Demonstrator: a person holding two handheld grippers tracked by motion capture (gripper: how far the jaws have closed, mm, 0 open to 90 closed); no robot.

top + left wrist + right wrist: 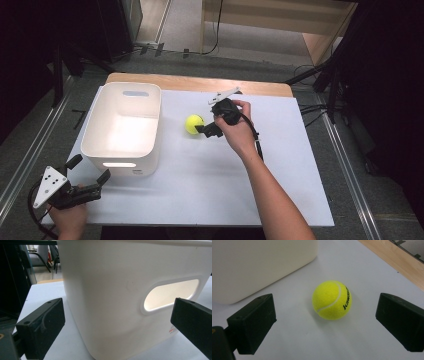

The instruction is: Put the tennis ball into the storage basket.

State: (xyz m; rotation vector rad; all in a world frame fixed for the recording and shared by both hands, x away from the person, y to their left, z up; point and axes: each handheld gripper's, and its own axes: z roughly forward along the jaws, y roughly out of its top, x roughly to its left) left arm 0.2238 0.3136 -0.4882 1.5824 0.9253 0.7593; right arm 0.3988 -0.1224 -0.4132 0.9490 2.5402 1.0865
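One yellow tennis ball point(332, 300) reads "kawasaki" in black lettering.

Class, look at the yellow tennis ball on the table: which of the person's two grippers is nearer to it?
The right gripper: its open jaws sit right beside the tennis ball, not yet touching. The left gripper is far off at the table's near corner, open, facing the white bin.

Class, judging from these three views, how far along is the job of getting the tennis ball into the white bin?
Done: nothing; the white bin looks empty. In hand: the right gripper is open around the tennis ball on the table. Left: close, lift, drop it in. The left gripper waits open by the bin.
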